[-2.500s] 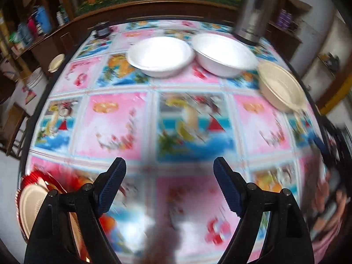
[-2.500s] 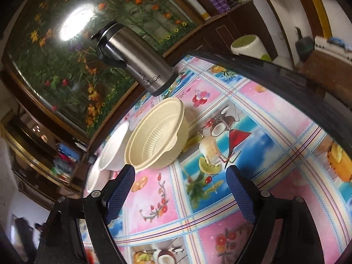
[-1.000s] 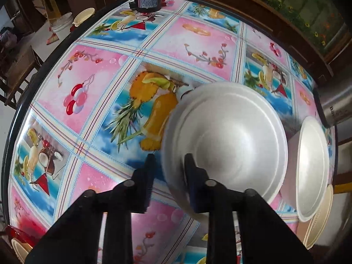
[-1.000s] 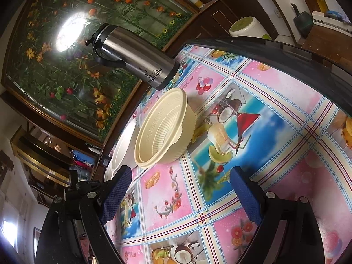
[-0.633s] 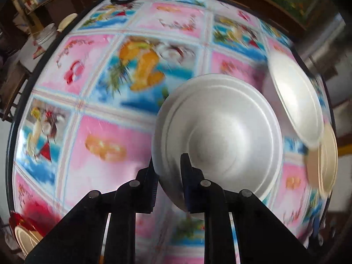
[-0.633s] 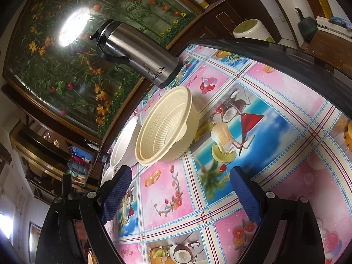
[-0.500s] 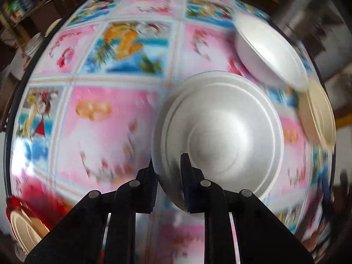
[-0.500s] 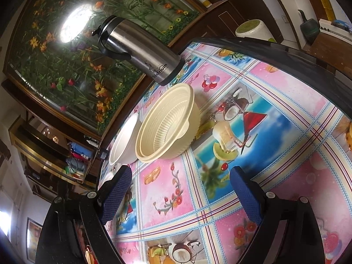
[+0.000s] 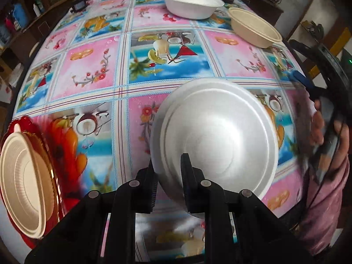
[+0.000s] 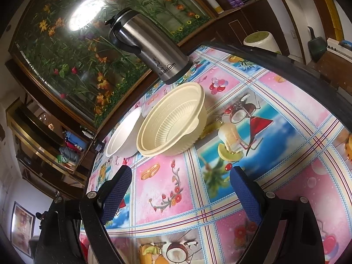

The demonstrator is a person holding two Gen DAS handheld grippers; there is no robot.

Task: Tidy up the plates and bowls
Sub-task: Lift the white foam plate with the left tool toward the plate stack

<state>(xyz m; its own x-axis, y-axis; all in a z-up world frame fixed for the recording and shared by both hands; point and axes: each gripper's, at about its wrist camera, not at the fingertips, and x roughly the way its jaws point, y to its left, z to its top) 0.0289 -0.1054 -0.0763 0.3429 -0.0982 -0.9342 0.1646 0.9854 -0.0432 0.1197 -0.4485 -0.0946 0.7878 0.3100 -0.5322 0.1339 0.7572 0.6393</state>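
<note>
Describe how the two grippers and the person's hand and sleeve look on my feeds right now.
Left gripper: black plastic arms with round silver rivets and ribbed inner faces on its fingers. Right gripper: the same black frame and rivets, with blue textured pads. In the left wrist view a hand shows at the right edge, with a black cable and a pink sleeve below.

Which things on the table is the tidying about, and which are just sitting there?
For the tidying:
white bowl held in the left claw
second white bowl
cream bowl
cream plate on the red plate

Just sitting there:
steel flask
small black box
</note>
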